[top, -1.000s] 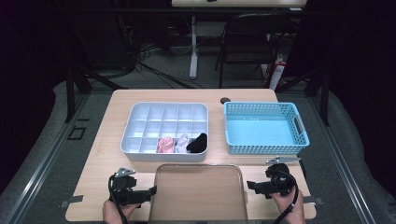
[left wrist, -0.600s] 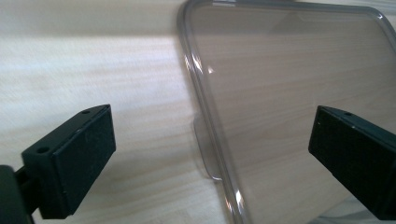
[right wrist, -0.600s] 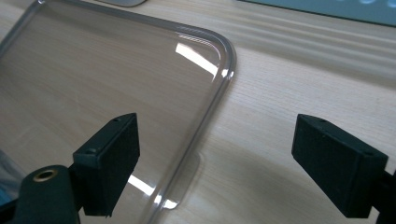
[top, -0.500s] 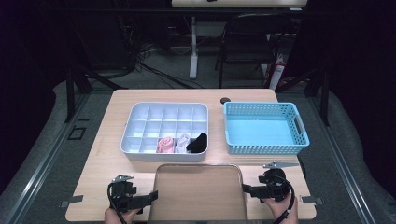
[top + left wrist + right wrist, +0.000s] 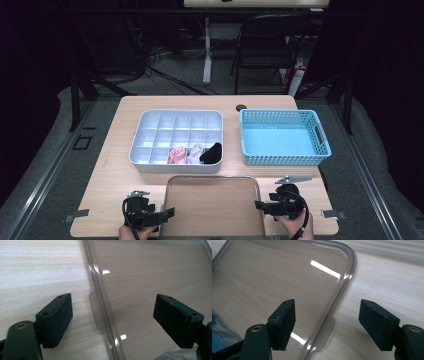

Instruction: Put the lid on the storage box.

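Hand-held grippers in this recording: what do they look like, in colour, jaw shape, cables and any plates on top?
Both are black. The left hand-held gripper and the right hand-held gripper each end in two blocky rectangular jaws with small screw holes, on arms with a brass-coloured pivot. A black cable loops from each, and a grey three-cornered plate sits on top.

A dim room is seen behind the wooden table [image 5: 125, 175]; a folding chair [image 5: 265, 50] and cables [image 5: 165, 65] are left on grey floor [image 5: 45, 165].
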Demonstrator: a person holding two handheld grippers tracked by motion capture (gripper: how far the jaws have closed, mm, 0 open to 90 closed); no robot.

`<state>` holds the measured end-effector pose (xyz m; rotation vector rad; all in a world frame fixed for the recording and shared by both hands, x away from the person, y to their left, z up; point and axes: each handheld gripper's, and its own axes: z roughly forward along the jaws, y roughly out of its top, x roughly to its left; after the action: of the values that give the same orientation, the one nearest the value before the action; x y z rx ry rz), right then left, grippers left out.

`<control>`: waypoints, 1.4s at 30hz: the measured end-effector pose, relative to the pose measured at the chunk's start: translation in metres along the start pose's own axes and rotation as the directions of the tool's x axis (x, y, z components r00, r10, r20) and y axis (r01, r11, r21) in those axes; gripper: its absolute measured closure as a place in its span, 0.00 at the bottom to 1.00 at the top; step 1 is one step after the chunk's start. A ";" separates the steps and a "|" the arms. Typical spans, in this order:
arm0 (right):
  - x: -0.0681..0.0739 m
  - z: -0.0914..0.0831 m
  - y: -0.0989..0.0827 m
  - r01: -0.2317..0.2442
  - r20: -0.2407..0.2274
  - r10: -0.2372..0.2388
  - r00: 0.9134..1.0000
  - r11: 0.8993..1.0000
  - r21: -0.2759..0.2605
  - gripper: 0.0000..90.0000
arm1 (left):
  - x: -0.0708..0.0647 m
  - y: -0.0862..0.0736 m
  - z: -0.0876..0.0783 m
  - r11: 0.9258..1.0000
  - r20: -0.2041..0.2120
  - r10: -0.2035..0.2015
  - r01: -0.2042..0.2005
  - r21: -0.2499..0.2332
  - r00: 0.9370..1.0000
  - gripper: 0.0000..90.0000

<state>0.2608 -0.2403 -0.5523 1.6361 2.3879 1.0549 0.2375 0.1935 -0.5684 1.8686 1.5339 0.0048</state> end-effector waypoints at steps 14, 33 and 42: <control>0.000 0.012 0.000 -0.028 0.011 0.028 1.000 0.998 0.050 0.51 | -0.005 -0.011 -0.003 0.998 -0.001 -0.056 0.056 -0.034 0.998 0.31; -0.006 0.016 -0.005 -0.112 -0.003 0.112 0.994 0.994 0.005 0.79 | -0.005 -0.020 -0.004 0.989 0.041 -0.130 0.133 -0.069 0.991 0.43; -0.006 0.016 -0.005 -0.124 -0.002 0.124 0.992 0.992 0.002 0.80 | -0.002 -0.019 -0.004 0.981 0.037 -0.171 0.174 -0.088 0.985 0.51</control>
<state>0.2659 -0.2391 -0.5692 1.8062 2.3145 1.0735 0.2190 0.1944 -0.5748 1.6534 1.6432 -0.0320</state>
